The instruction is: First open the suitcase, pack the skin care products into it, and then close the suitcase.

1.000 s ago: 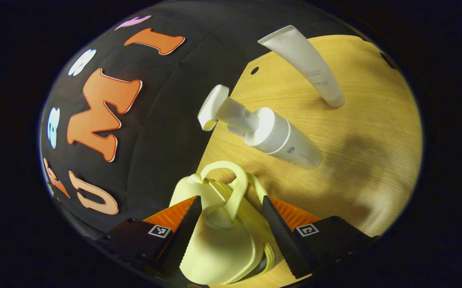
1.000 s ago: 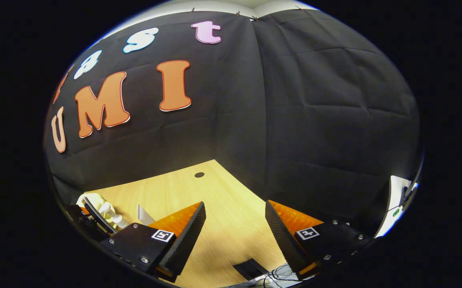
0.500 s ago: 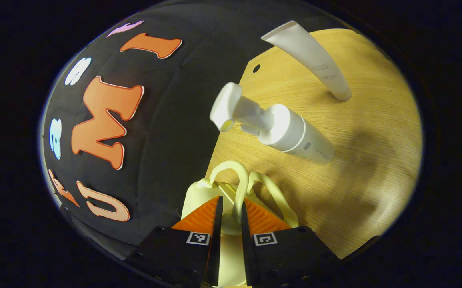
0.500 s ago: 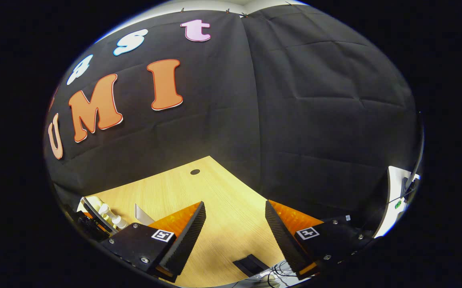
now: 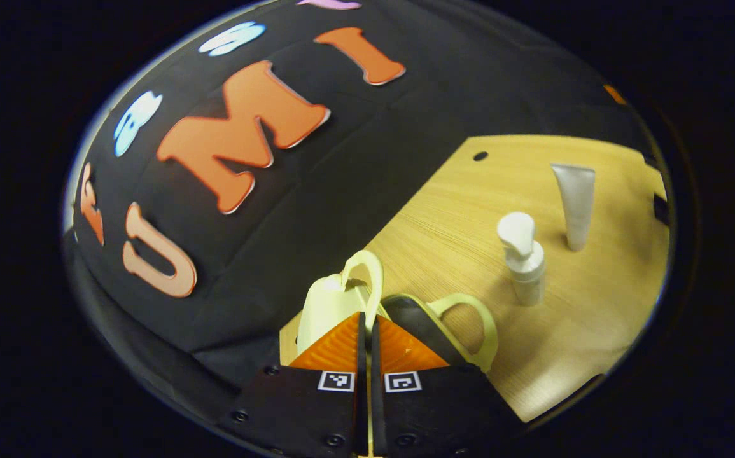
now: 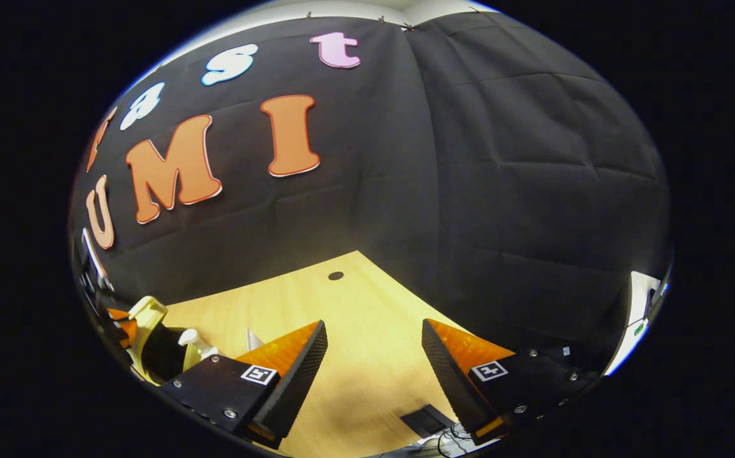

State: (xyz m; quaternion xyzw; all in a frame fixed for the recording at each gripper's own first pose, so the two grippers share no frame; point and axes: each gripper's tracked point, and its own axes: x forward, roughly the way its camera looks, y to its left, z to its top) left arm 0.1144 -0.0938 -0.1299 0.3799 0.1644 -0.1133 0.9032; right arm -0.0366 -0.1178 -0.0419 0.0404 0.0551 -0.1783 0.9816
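The left claw (image 5: pixel 366 337) is clenched on one handle of the pale yellow suitcase (image 5: pixel 329 305), whose halves are parted to show a dark inside: opening looks underway. The pump bottle (image 5: pixel 523 261) and tube (image 5: pixel 576 203) stand on the bench (image 5: pixel 456 216), unpacked. Their labels are too small to read. The right claw (image 6: pixel 373 356) hangs released, gripping nothing.

Right gripper view: own fingers parted over bare tabletop.

Right gripper (image 6: pixel 372 356) sat at 6 o'clock, fingers (image 6: pixel 307 359) spread wide, nothing between them but the wooden table (image 6: pixel 354 318). A small dark hole (image 6: pixel 336 276) marked the table toward 12 o'clock of the fingertips. At 8 o'clock, near the edge, a pale yellow suitcase (image 6: pixel 144 321) stood partly open, dark inside, with a white pump bottle (image 6: pixel 194 340) just beside it. Black cloth wall (image 6: pixel 501 191) rose behind.
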